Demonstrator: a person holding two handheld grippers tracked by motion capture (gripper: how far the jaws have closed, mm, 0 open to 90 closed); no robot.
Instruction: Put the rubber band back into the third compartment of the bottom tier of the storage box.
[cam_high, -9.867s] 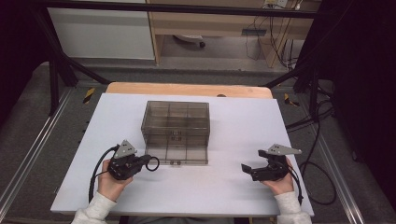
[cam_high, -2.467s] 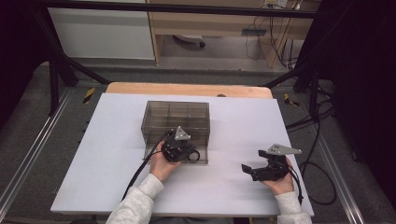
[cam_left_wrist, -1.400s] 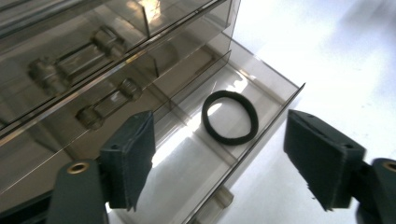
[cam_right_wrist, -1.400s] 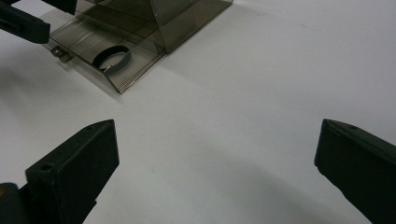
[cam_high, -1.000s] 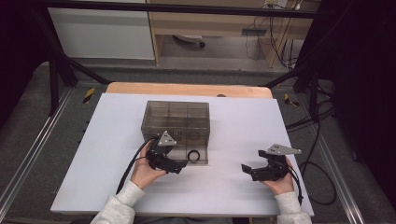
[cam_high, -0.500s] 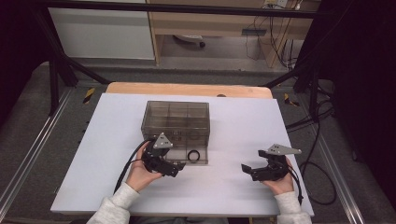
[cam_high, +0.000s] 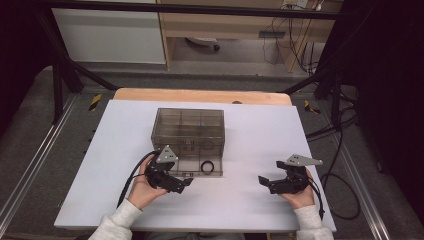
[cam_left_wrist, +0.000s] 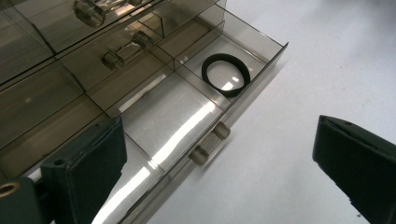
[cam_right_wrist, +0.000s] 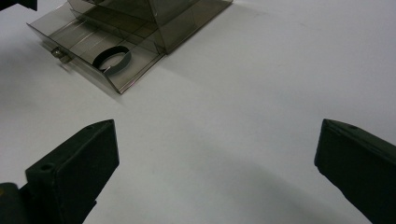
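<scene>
Left gripper view: bottom drawer (cam_left_wrist: 187, 116) of the organizer (cam_high: 188, 131) is out, black ring (cam_left_wrist: 226, 74) lying in its end compartment. Left gripper (cam_high: 186, 182) jaws apart beside the handle; right gripper (cam_high: 261, 180) idle, jaws apart. Ring pickup looks left to do.

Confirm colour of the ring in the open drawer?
Black ring, clearest in the left gripper view.

Smoky clear drawer (cam_left_wrist: 187, 116) pulled open; black ring (cam_left_wrist: 226, 74) flat in its end compartment.
</scene>
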